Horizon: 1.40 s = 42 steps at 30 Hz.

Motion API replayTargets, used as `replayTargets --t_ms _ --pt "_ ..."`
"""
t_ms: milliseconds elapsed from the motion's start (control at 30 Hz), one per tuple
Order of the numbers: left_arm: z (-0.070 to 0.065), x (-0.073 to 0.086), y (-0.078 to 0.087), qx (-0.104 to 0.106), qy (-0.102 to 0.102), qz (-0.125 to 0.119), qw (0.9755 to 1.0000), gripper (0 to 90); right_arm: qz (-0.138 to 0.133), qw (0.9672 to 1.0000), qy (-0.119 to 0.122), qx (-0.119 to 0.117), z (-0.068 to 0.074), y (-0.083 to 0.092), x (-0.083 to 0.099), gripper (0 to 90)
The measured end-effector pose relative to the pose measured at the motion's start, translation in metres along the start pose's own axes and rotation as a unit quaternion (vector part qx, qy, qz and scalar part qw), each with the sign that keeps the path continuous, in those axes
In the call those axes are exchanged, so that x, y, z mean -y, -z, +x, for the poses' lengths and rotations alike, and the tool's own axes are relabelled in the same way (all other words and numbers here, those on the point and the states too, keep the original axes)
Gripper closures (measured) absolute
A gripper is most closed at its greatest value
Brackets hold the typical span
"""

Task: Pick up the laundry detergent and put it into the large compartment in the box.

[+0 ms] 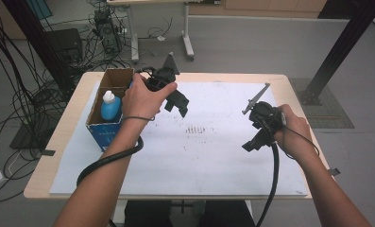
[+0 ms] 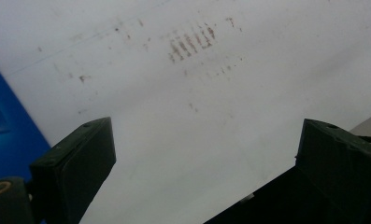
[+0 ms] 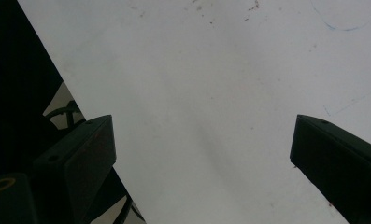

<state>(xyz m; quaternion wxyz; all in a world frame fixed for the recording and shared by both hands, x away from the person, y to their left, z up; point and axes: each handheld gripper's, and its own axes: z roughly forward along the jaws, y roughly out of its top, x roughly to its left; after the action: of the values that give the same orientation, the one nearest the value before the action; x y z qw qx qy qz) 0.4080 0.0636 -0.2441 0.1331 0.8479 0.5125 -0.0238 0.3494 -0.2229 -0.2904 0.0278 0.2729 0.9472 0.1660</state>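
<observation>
High view: bottle point(image 1: 111, 106) upright in box point(image 1: 110, 101); both grippers' fingers spread, empty.

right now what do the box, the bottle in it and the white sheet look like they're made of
box: cardboard, raw brown inner walls, printed blue outside, matte.
bottle: probably plastic, smooth blue body with a white cap.
white sheet: looks like paper or thin board, flat and matte, with brownish scuff marks.

No lettering can be read anywhere; the blue box point(image 1: 106, 130) at the left of the high view bears print too blurred to make out.
</observation>
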Motion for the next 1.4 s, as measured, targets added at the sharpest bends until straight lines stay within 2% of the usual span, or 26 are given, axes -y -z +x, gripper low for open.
replayTargets --t_ms 167,433,1033,1400 --pt "-0.002 0.004 -0.020 0.014 0.006 0.003 0.9999 5.1 -0.003 1.0000 -0.003 0.001 0.000 0.001 0.002 6.5" --pt "0.000 0.008 -0.047 0.020 0.006 0.016 0.9996 5.1 -0.004 1.0000 -0.002 0.001 0.000 0.001 0.001 6.5" --pt "0.000 0.015 -0.082 0.035 0.010 0.030 0.9989 5.0 -0.001 1.0000 -0.004 -0.001 -0.001 -0.003 0.002 6.5" --pt "0.002 0.017 -0.089 0.039 0.012 0.032 0.9987 5.1 0.000 1.0000 -0.004 0.000 0.000 -0.005 0.004 6.5"
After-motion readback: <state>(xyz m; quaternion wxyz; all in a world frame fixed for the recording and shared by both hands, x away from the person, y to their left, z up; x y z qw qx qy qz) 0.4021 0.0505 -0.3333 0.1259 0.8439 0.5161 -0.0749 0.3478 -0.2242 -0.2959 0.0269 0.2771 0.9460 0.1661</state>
